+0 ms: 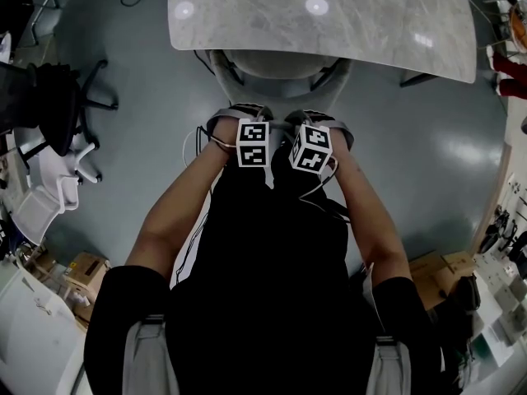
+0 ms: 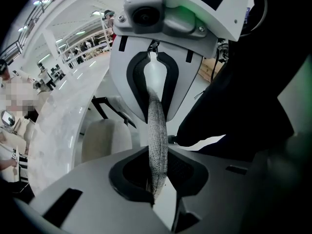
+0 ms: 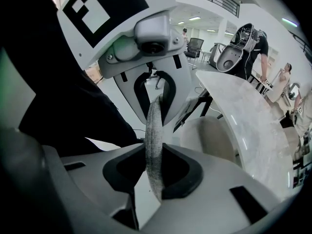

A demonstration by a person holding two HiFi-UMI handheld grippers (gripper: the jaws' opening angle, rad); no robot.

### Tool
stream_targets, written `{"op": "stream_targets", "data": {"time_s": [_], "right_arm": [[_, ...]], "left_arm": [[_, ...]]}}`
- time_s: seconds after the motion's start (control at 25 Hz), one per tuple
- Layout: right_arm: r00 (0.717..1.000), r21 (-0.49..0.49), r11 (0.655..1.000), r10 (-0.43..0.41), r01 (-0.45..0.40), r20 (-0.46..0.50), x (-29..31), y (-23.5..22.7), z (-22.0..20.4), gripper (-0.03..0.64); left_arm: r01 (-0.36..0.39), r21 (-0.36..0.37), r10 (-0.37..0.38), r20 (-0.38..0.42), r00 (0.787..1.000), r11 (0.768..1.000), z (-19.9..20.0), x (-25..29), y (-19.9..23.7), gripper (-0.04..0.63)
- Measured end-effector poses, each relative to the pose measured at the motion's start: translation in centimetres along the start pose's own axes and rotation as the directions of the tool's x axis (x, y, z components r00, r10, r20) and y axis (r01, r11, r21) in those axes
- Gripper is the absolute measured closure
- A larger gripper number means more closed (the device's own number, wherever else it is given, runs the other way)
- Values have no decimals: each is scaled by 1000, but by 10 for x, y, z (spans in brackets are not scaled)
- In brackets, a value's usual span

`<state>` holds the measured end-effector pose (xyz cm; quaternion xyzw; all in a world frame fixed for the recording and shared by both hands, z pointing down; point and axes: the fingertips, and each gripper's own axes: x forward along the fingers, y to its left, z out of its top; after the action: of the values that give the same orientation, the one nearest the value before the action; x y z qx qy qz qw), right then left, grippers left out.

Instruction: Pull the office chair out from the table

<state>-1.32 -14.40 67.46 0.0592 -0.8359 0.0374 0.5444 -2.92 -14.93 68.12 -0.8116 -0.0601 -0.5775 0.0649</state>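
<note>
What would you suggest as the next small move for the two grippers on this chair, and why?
Probably draw both grippers evenly back toward your body. The left gripper and right gripper are each shut on the mesh backrest edge, side by side, while the chair seat sits partly under the marble table. An even pull should roll it out straight.

A black chair (image 1: 51,105) and a white chair (image 1: 48,189) stand left, cardboard boxes (image 1: 84,273) nearby on the grey floor (image 1: 428,138).
</note>
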Motion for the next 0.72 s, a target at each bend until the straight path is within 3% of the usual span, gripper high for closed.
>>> {"op": "stream_targets", "data": {"time_s": [0.72], "right_arm": [[1000,-43,999,24,-24,-4,0,62,-1,531]], "left_arm": [[-16,-12,16,-2,1000,1000,3,-1,-60,520]]}}
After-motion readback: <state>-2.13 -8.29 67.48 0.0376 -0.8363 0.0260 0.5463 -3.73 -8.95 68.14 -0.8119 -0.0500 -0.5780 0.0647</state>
